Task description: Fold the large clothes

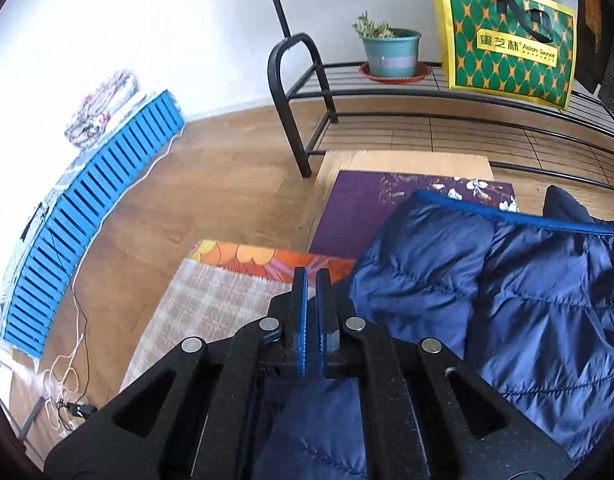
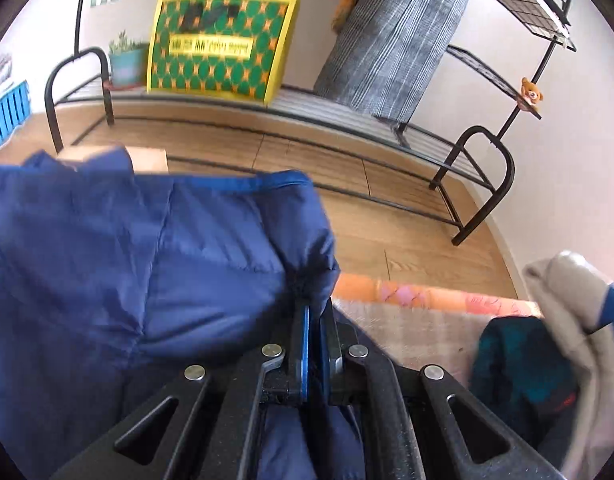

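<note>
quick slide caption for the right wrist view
Right claw shut on a fold of the navy puffer jacket, held above the checked blanket.

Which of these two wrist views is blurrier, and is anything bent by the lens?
Right wrist view is blurrier: the yellow-green bag is smeared. Left wrist view is sharp, its print readable; fisheye bows the blue slatted panel there, and dark corners frame both.

Right of the black, blue-padded left tongs [image 1: 312, 280] lies a navy quilted jacket [image 1: 507, 280] with brighter blue trim. Ahead of them: an orange floral cloth [image 1: 267, 258], a beige checked towel [image 1: 211, 300] and a purple flowered cloth [image 1: 363, 200]. Farther off stand a green-and-yellow patterned bag [image 1: 507, 40] and a teal pot [image 1: 391, 54]. Far left, blue slats [image 1: 87, 220].
</note>
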Tool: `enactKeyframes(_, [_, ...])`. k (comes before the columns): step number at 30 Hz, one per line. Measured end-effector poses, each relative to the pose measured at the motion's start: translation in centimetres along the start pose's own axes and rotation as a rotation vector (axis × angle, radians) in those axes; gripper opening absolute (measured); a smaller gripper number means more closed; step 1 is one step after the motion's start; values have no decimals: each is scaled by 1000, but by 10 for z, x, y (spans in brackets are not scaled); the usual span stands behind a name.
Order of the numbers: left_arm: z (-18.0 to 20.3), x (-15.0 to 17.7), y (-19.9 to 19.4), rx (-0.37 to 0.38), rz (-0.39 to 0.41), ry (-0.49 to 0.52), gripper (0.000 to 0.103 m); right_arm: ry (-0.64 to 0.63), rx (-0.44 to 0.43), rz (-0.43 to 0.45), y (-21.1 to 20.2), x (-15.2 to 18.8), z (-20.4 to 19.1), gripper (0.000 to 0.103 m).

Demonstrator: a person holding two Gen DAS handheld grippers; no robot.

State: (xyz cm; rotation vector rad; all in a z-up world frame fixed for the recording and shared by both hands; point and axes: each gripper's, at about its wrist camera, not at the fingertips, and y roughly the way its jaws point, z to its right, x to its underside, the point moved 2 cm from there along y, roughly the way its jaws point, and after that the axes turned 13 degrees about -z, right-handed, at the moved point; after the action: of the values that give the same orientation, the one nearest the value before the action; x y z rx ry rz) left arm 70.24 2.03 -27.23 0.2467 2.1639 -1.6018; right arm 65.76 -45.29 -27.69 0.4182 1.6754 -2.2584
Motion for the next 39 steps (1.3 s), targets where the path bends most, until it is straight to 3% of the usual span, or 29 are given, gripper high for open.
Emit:
enactKeyframes(4, [-24, 4, -29, 75, 59, -65, 5, 11, 4, -7, 6, 0, 2, 2])
enactKeyframes(6, [-31, 9, -55, 191, 88, -91, 5, 5, 10, -1, 6, 1, 1, 2])
enactKeyframes(7, [-27, 14, -70, 285, 85, -85, 5, 8, 3, -1, 6, 1, 2, 2])
enactKeyframes(10, [13, 32, -103, 553, 13, 20, 8, 24, -59, -5, 5, 2, 8, 8])
enactKeyframes(12, [59, 48, -121, 621, -19, 134, 8, 69, -126, -5, -2, 4, 19, 17])
enactKeyframes(14, [104, 62, -132, 625, -16, 251, 8, 106, -192, 7, -16, 12, 28, 19])
enactKeyframes(17, [160, 70, -134, 566, -7, 373, 8, 92, -252, 42, -50, 37, 35, 22])
enactKeyframes(21, [208, 72, -91, 462, -96, 408, 8, 68, -349, 84, -100, 93, 45, 35])
enactKeyframes(22, [212, 75, -87, 452, -80, 410, 8, 84, -383, 84, -110, 111, 49, 37])
enactKeyframes(26, [196, 72, -102, 460, -71, 359, 8, 179, -439, 81, -129, 169, 61, 64])
enactKeyframes(30, [143, 86, -155, 541, 37, 299, 8, 283, -443, 25, -122, 214, 68, 80])
enactKeyframes(32, [118, 106, -178, 566, 80, 298, 8, 361, -494, -24, -111, 229, 72, 82])
enactKeyframes(35, [102, 145, -190, 600, 67, 315, 8, 528, -619, -101, -87, 249, 77, 84])
enactKeyframes(36, [99, 154, -190, 600, 58, 320, 8, 564, -655, -108, -82, 253, 77, 86])
enactKeyframes(37, [99, 165, -188, 603, 52, 320, 8, 588, -639, -65, -86, 254, 78, 86])
enactKeyframes(39, [106, 188, -184, 605, 38, 340, 8, 597, -654, -67, -85, 250, 72, 89])
